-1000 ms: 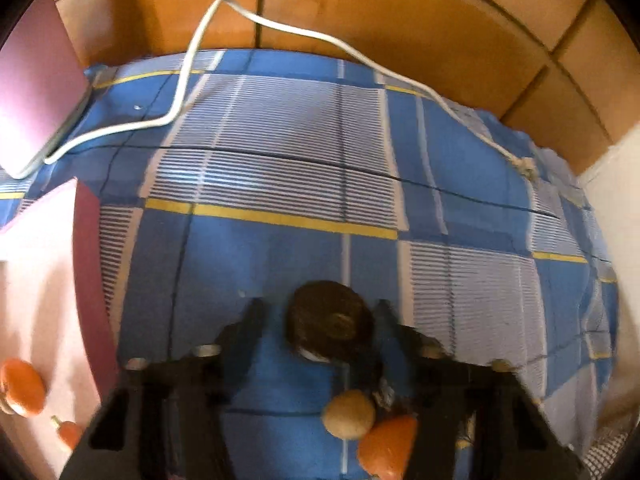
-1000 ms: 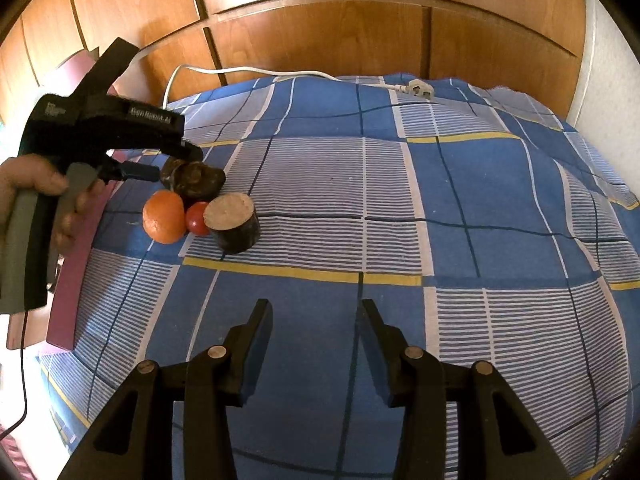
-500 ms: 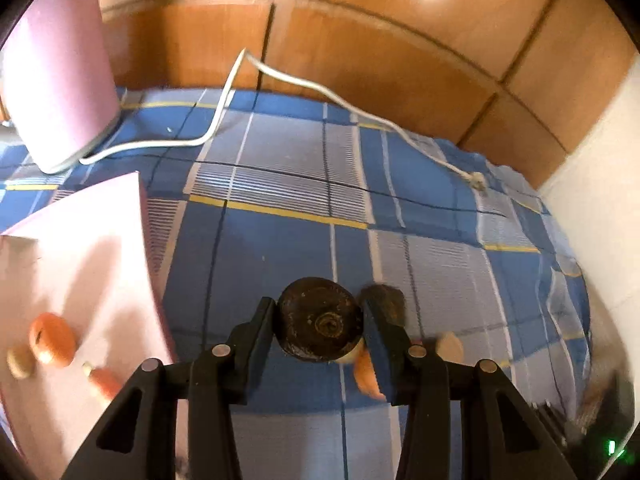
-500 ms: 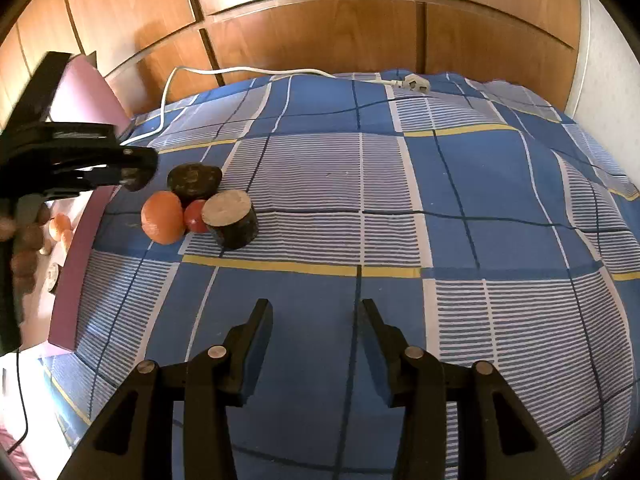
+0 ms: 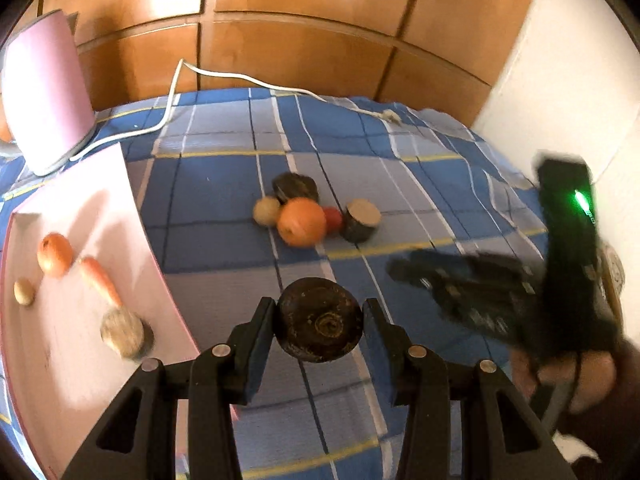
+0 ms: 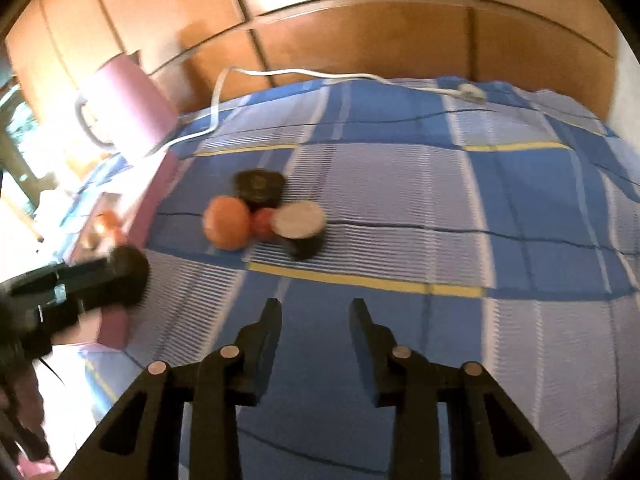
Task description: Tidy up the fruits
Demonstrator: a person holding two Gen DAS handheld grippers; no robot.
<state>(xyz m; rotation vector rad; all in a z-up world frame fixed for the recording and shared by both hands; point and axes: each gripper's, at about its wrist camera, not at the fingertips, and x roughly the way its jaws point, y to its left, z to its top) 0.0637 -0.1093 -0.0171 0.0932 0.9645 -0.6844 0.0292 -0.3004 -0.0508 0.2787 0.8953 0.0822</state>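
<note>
My left gripper [image 5: 319, 320] is shut on a dark brown round fruit [image 5: 319, 330], held above the blue checked cloth beside the pink tray [image 5: 80, 360]. The tray holds an orange fruit [image 5: 54, 254], a carrot [image 5: 100, 280], a small potato [image 5: 23, 291] and a pale cut piece [image 5: 122, 332]. A cluster lies on the cloth: an orange [image 5: 302, 221], a small red fruit [image 5: 333, 218], a pale round one [image 5: 266, 210], a dark lump [image 5: 295, 187] and a dark cut piece [image 5: 360, 220]. My right gripper [image 6: 316, 312] is open and empty, short of the cluster [image 6: 226, 222].
A pink box [image 5: 44, 92] stands at the back left with a white cable [image 5: 240, 78] running across the cloth to a plug. Wooden panels [image 5: 320, 40] close the back. A white wall [image 5: 560, 80] is at the right.
My left gripper has lifted the dark round fruit away from the cluster and pulled back toward the tray. My right gripper has swung a little left; it stays open.
</note>
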